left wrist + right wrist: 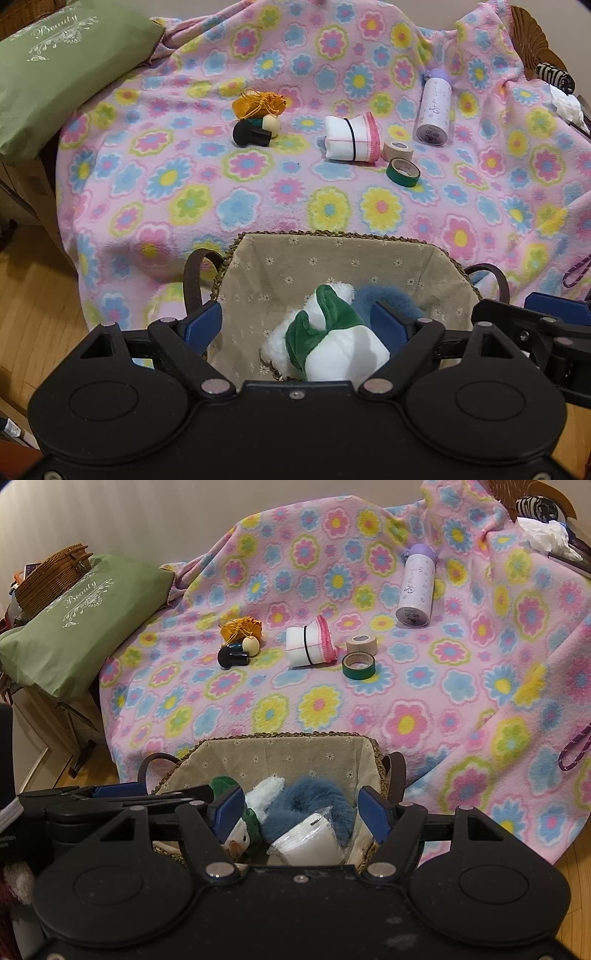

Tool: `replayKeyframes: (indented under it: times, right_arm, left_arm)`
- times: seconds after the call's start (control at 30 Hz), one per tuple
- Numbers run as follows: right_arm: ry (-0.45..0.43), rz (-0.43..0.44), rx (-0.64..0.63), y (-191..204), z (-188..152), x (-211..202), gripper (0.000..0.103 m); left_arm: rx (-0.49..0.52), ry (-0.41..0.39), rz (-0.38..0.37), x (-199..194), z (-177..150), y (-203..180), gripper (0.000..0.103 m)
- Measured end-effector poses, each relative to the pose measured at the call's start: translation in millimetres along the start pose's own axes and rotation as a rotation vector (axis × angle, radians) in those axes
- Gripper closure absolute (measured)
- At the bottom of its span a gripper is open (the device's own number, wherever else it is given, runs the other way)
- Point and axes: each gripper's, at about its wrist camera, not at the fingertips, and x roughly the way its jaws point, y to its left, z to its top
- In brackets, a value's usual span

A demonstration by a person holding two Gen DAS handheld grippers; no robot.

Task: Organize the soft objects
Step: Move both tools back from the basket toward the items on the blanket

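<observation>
A lined woven basket (332, 254) (295, 749) sits at the near edge of the flowered blanket. In it lie a white and green plush toy (328, 332) (251, 812), a blue furry item (384, 295) (310, 797) and a white wrapped pack (314, 842). My left gripper (295, 325) is open above the basket, its fingers either side of the plush. My right gripper (303, 812) is open over the basket, empty. On the blanket lie a rolled white and pink cloth (351, 138) (310, 644) and an orange pouch (258, 105) (242, 627).
On the blanket (221, 192) (443, 709) also lie a black and cream object (253, 131) (236, 653), a green tape roll (402, 171) (358, 666), a beige tape roll (397, 150) (362, 644) and a lilac bottle (434, 110) (415, 590). A green pillow (62, 74) (81, 627) lies left.
</observation>
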Motion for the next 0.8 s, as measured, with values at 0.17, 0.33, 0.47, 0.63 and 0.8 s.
replayKeyframes:
  times: [0.17, 0.33, 0.47, 0.63, 0.8]
  right_arm:
    - [-0.001, 0.0, 0.0, -0.3, 0.5, 0.0, 0.033]
    - [-0.001, -0.001, 0.003, -1.0, 1.7, -0.4, 0.033]
    - [0.001, -0.002, 0.014, -4.0, 3.0, -0.1, 0.032]
    - [0.002, -0.005, 0.022, -3.4, 2.6, 2.2, 0.031]
    - [-0.011, -0.018, -0.005, -1.2, 8.4, 3.1, 0.029]
  left_arm:
    - [0.005, -0.001, 0.011, 0.0, -0.1, -0.8, 0.018]
    - [0.007, -0.003, 0.017, -0.7, -0.6, -0.5, 0.017]
    - [0.011, -0.01, 0.02, -1.8, -0.5, -0.6, 0.016]
    - [0.011, -0.014, 0.016, -2.9, 1.8, 1.4, 0.016]
    - [0.009, -0.012, 0.012, -2.2, 8.8, 6.1, 0.016]
